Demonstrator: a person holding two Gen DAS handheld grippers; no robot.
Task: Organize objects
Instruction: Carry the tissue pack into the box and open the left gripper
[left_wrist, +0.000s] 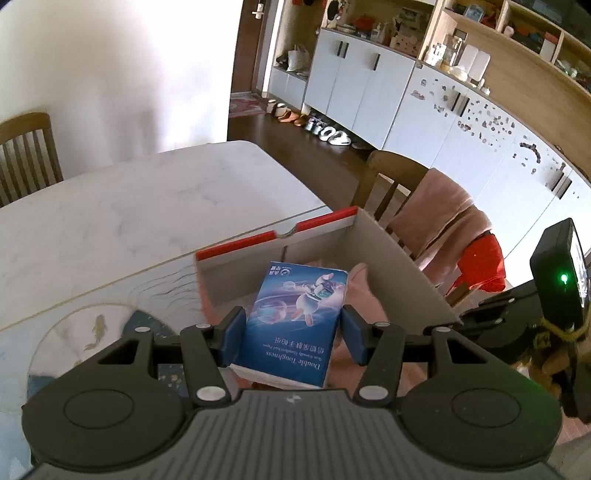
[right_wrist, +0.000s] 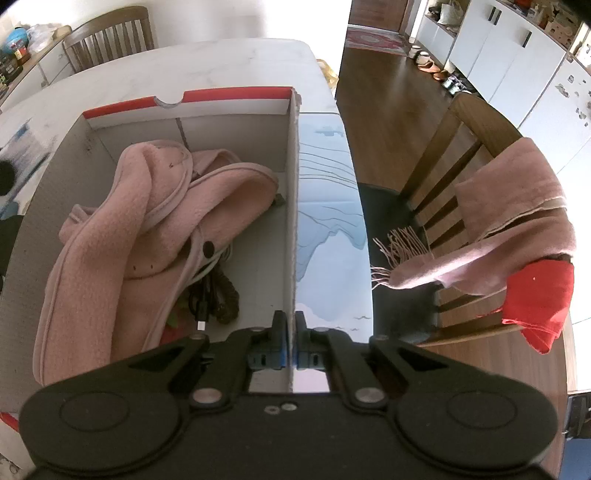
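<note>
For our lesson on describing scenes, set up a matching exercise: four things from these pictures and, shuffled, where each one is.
Things:
1. tissue pack
2. pink fleece
3. scarf
4. black cable

Places:
A. draped over a chair
B. between the left gripper's fingers
C. on the box floor, partly under the fleece
D. piled inside the box

Pairs: 1-B, 2-D, 3-A, 4-C

The tissue pack (left_wrist: 295, 325) hides part of the pink cloth (right_wrist: 147, 229), which covers most of the black cable (right_wrist: 210, 295); shelf items are too small to identify.
</note>
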